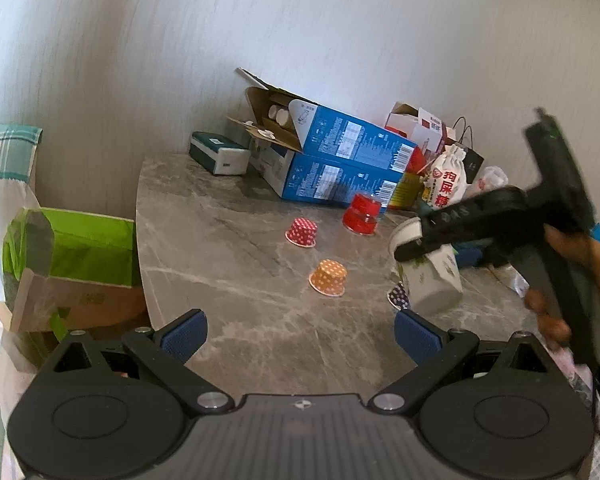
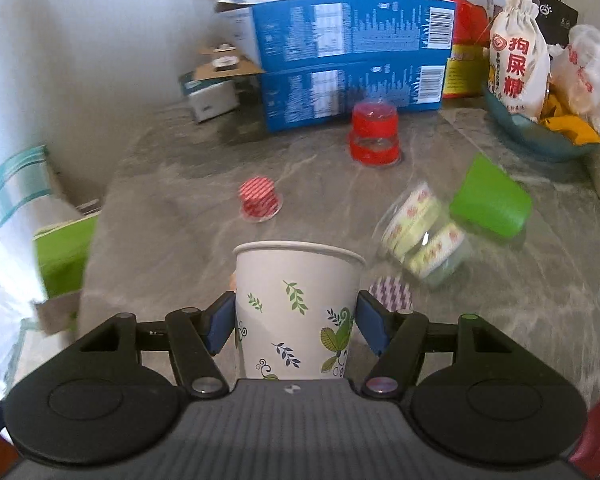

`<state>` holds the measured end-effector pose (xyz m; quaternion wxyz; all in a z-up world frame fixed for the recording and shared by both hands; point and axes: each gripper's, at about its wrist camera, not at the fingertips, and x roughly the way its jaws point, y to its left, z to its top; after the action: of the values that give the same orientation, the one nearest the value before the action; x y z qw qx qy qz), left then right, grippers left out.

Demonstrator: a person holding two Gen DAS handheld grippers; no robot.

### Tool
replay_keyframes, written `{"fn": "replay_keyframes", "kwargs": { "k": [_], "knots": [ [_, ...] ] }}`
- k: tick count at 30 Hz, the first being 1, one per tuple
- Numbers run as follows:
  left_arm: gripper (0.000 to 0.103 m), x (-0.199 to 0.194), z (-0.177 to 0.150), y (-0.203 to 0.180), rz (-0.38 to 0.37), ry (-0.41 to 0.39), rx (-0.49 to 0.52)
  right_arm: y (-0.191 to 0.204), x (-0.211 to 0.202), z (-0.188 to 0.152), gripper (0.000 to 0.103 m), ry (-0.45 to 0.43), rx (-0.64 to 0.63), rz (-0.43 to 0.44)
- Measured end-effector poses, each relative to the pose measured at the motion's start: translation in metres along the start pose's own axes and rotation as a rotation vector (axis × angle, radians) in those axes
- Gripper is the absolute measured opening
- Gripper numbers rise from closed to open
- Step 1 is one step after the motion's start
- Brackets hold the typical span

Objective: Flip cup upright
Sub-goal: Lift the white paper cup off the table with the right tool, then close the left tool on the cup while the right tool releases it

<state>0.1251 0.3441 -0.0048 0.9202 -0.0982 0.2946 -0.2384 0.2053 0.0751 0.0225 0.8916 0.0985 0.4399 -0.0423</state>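
A white paper cup with leaf prints (image 2: 296, 308) is held between the blue pads of my right gripper (image 2: 296, 326), which is shut on it; its rim points away from the camera. In the left wrist view the same cup (image 1: 432, 276) hangs tilted above the grey marble table (image 1: 228, 240), with the right gripper (image 1: 428, 236) clamped on it. My left gripper (image 1: 300, 334) is open and empty, low over the table's near edge, left of the cup.
Small upside-down cupcake liners lie on the table: red dotted (image 1: 301, 232), orange dotted (image 1: 328, 278), a dark one (image 1: 398, 296). A red cup (image 1: 362, 214), a green cup (image 2: 492, 200), a clear tub (image 2: 424, 236), blue boxes (image 1: 340, 160) and a snack bowl (image 2: 540, 136) stand behind.
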Motion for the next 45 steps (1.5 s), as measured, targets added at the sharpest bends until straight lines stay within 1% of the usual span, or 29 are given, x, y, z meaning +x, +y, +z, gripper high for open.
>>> {"fn": "replay_keyframes", "kwargs": {
  "k": [2, 4, 7, 10, 14, 19, 24, 31, 33, 34, 37, 40, 42, 45],
  "knots": [
    [0.101, -0.006, -0.006, 0.001, -0.006, 0.003, -0.012, 0.005, -0.01, -0.017, 0.065, 0.013, 0.003, 0.013],
    [0.101, -0.012, -0.012, 0.005, -0.014, 0.005, -0.031, 0.006, -0.017, -0.035, 0.066, 0.016, 0.037, 0.036],
    [0.101, -0.02, -0.021, 0.011, -0.013, 0.01, -0.048, 0.01, -0.012, -0.06, 0.066, 0.061, 0.071, 0.069],
    [0.101, -0.028, -0.03, 0.018, -0.002, 0.021, -0.061, 0.009, 0.0, -0.075, 0.066, 0.094, 0.114, 0.078],
    [0.101, -0.035, -0.041, 0.032, 0.026, 0.028, -0.089, 0.01, 0.002, -0.084, 0.066, 0.093, 0.172, 0.115],
    [0.101, -0.04, -0.048, 0.048, 0.059, 0.035, -0.131, 0.014, 0.013, -0.084, 0.066, 0.098, 0.169, 0.109],
    [0.101, -0.039, -0.05, 0.052, 0.079, 0.045, -0.132, 0.011, 0.021, -0.085, 0.066, 0.104, 0.181, 0.104],
    [0.101, -0.029, -0.051, 0.046, 0.086, 0.073, -0.125, 0.009, 0.024, -0.087, 0.067, 0.113, 0.174, 0.119],
    [0.101, -0.025, -0.051, 0.044, 0.089, 0.081, -0.123, 0.008, 0.025, -0.086, 0.078, 0.114, 0.176, 0.131],
    [0.101, -0.024, -0.052, 0.043, 0.09, 0.085, -0.124, 0.006, 0.024, -0.086, 0.08, 0.11, 0.181, 0.137],
    [0.101, -0.018, -0.052, 0.041, 0.088, 0.108, -0.123, 0.003, 0.022, -0.085, 0.082, 0.098, 0.187, 0.152],
    [0.101, -0.011, -0.052, 0.036, 0.088, 0.135, -0.142, -0.001, 0.016, -0.085, 0.087, 0.089, 0.195, 0.182],
    [0.101, -0.006, -0.051, 0.028, 0.082, 0.151, -0.109, -0.01, 0.009, -0.087, 0.092, 0.064, 0.21, 0.198],
    [0.101, 0.006, -0.048, 0.013, 0.06, 0.203, -0.074, -0.026, -0.004, -0.093, 0.094, 0.018, 0.237, 0.228]
  ]
}}
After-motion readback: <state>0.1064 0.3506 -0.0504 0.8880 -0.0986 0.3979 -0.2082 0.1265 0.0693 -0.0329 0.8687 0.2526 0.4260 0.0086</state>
